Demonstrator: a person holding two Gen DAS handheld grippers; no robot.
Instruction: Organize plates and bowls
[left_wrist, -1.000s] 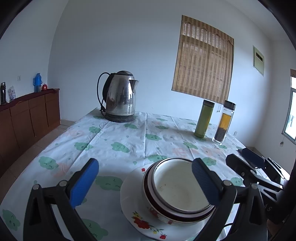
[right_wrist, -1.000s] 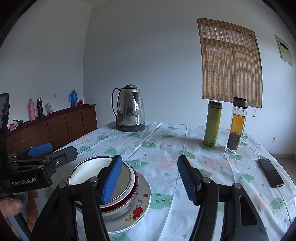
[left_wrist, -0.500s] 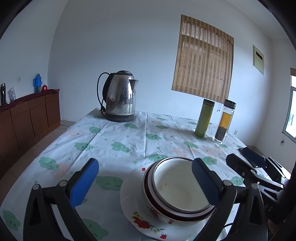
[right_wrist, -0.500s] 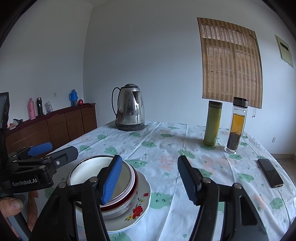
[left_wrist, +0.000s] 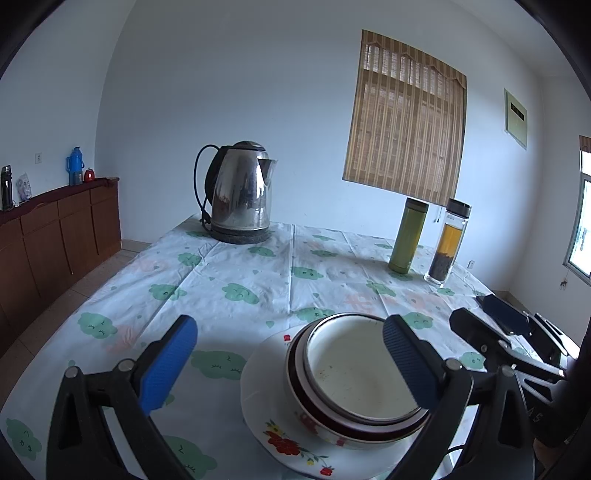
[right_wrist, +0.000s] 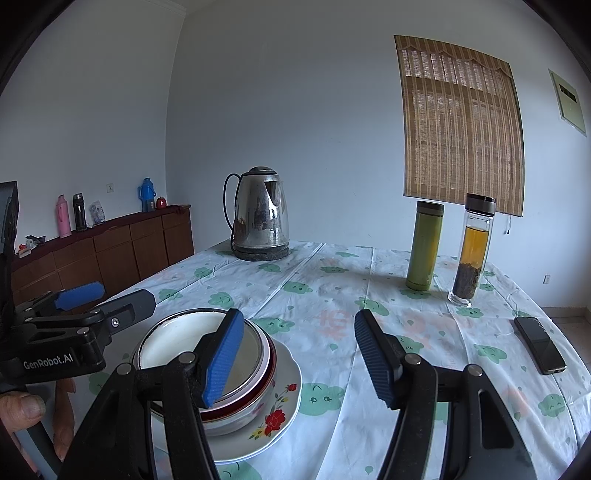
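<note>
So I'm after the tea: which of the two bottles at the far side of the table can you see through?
The clear bottle, right of the green flask: amber liquid above dark leaves shows through it. The flask is opaque.

**Surfaces and finishes**

The mirror-bright steel kettle (right_wrist: 260, 210) reflects the room. The glazed white floral ceramic plate (left_wrist: 266, 417) shines. The cloud-printed tablecloth (right_wrist: 332, 291) is creased, matt cloth. The brown wooden sideboard (right_wrist: 110, 251) looks smooth, semi-gloss.
</note>
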